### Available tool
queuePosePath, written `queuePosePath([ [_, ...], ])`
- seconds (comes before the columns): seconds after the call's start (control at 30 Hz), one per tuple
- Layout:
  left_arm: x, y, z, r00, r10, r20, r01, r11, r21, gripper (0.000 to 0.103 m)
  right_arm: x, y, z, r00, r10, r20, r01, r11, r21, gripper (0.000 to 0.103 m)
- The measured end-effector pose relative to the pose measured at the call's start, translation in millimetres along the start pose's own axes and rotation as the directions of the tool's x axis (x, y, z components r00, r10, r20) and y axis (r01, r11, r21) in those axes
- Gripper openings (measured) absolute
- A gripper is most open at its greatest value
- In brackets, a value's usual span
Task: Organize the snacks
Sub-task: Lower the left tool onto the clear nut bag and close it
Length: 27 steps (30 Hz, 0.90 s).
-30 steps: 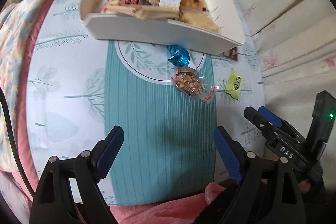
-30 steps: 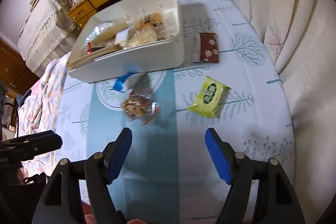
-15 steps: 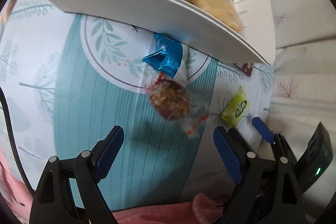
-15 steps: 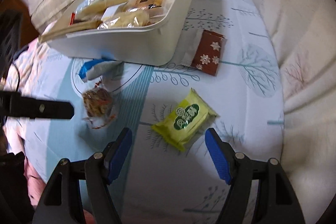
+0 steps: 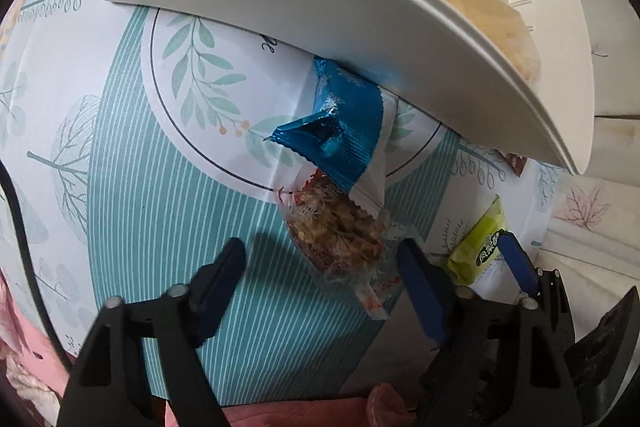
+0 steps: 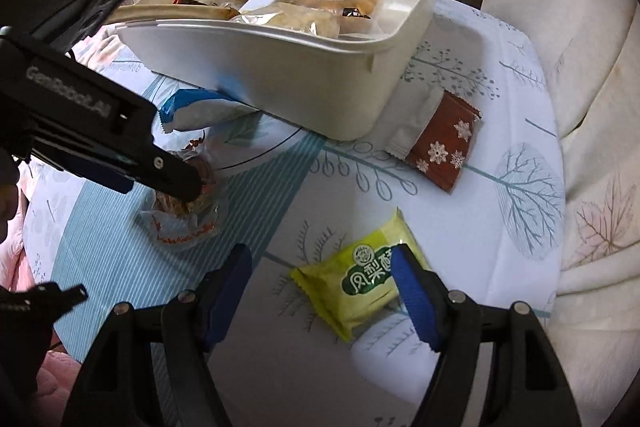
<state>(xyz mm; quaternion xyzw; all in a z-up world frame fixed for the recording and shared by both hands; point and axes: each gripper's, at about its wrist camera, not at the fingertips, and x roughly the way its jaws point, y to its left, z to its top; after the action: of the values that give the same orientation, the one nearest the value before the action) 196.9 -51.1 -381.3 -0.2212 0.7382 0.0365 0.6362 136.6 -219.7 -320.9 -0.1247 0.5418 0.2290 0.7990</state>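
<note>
Left gripper (image 5: pixel 320 267) jaws spread, straddling clear crinkly nut-snack packet (image 5: pixel 340 231) mid-tablecloth | right gripper (image 6: pixel 320 283) spread, we judge touching yellow-green pastry packet (image 6: pixel 360 283) near cloth's right edge | both seemingly bound for white plastic bin (image 6: pixel 320 75).

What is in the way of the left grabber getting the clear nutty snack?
Nothing visible. The left gripper is open around the clear nutty snack. Only the blue packet overlaps the snack's far end, beyond the fingers.
</note>
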Motion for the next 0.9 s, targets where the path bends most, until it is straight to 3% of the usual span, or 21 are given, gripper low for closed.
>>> queuePosePath([
  [0.23,16,-15,1,1.0,-0.015,-0.014,0.015,1.0,-0.016,0.044,1,-6,3,1.0,0.024,0.013,-0.024,1.0,-0.002,0.073],
  [0.53,15,-6,3,0.999,-0.039,-0.016,0.039,0.999,-0.027,0.042,5,-8,5,0.999,0.037,0.018,-0.036,0.999,-0.03,0.077],
  [0.9,-3,5,-4,0.998,-0.049,-0.028,0.049,0.999,-0.005,0.036,12,6,10,1.0,-0.029,0.009,0.03,0.996,-0.084,0.079],
])
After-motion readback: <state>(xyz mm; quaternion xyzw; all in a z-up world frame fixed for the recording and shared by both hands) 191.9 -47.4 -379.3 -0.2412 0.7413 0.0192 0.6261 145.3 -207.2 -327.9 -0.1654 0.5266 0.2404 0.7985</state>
